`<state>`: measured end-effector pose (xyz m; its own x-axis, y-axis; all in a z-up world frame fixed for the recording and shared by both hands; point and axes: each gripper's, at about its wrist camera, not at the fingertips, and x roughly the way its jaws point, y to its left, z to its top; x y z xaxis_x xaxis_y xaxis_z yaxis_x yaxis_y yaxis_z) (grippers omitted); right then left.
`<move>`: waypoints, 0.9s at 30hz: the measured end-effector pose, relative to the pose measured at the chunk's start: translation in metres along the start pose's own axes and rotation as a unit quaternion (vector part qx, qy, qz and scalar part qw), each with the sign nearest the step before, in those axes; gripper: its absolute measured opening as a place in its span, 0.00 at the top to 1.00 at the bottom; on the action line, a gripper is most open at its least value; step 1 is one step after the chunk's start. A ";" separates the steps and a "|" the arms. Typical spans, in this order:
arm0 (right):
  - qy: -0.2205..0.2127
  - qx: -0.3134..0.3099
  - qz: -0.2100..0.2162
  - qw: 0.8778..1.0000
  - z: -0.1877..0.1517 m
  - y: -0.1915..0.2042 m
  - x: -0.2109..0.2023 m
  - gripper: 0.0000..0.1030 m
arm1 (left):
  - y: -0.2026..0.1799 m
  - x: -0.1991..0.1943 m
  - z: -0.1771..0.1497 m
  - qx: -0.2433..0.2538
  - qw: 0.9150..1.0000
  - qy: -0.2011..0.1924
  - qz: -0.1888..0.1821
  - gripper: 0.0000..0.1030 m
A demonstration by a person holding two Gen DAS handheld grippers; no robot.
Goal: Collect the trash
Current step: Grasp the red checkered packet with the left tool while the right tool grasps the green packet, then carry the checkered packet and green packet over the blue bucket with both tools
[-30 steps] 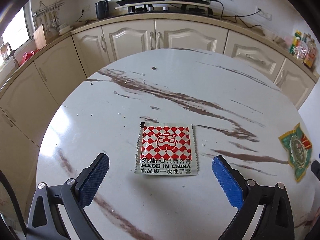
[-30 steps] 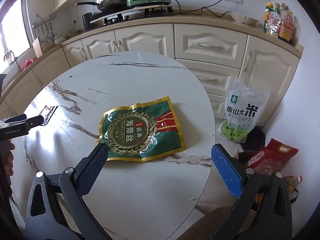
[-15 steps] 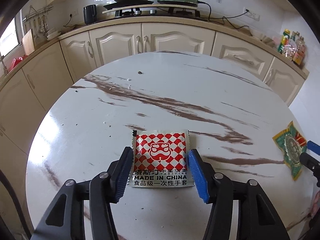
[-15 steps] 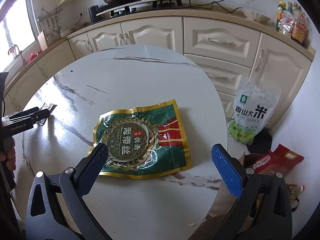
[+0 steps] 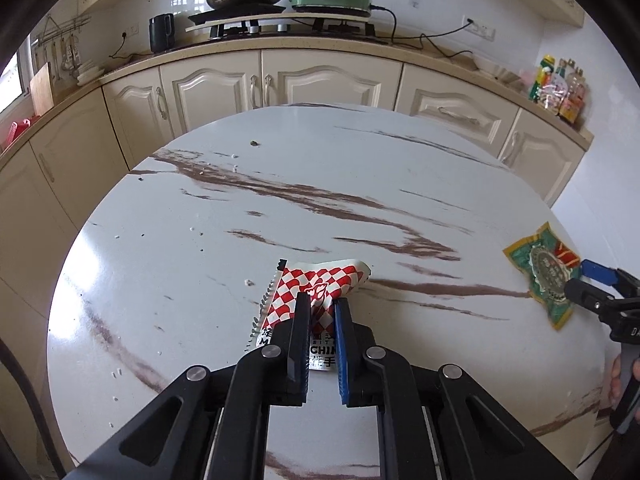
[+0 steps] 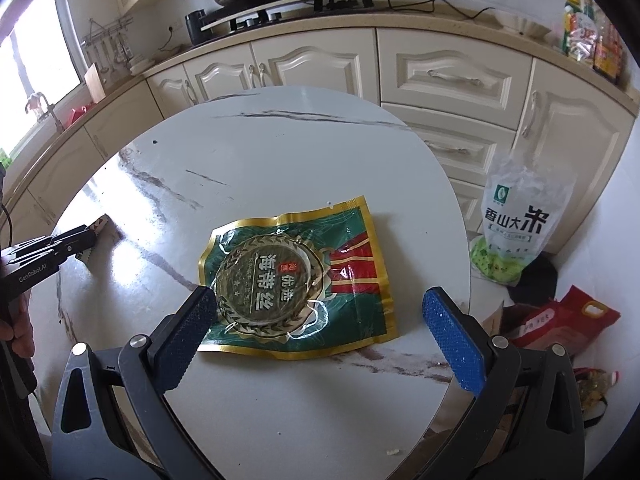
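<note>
A red-and-white checkered packet (image 5: 320,276) lies on the round marble table (image 5: 360,168). My left gripper (image 5: 321,300) is closing on it; the pads pinch its middle and the packet buckles upward between them. A green and gold foil packet (image 6: 296,272) lies flat near the table's right edge, also in the left wrist view as the green packet (image 5: 540,264). My right gripper (image 6: 319,300) stands wide open just above it, fingers on either side and touching nothing. In the right wrist view the left gripper (image 6: 86,236) shows at the far left.
Crumbs (image 5: 254,143) dot the table's far left. The table edge lies close behind the green packet. On the floor to the right stand a white rice bag (image 6: 516,232) and a red bag (image 6: 560,320). Cream cabinets (image 5: 320,84) curve around the back.
My left gripper went from wide open to pinched on the checkered packet, which crumpled and lifted at its far end. The right gripper stayed open and came slightly nearer the green packet.
</note>
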<state>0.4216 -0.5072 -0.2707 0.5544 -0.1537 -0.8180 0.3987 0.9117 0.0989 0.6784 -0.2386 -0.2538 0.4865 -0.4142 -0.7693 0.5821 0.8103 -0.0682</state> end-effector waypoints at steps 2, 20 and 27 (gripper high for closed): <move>0.004 -0.010 0.004 1.000 0.000 0.004 0.001 0.00 | -0.003 0.000 -0.004 0.005 1.000 0.003 0.003 0.94; 0.063 -0.141 0.014 0.988 0.020 0.062 0.038 0.00 | 0.000 -0.092 -0.055 -0.018 0.998 -0.031 -0.051 0.98; 0.067 -0.196 0.045 0.977 0.016 0.106 0.042 0.12 | 0.025 -0.128 -0.081 -0.038 0.998 -0.032 -0.047 0.98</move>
<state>0.4992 -0.4231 -0.2855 0.4630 -0.0388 -0.8855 0.0270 0.9992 -0.0296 0.5781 -0.1314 -0.2088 0.4748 -0.5135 -0.7147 0.5771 0.7949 -0.1876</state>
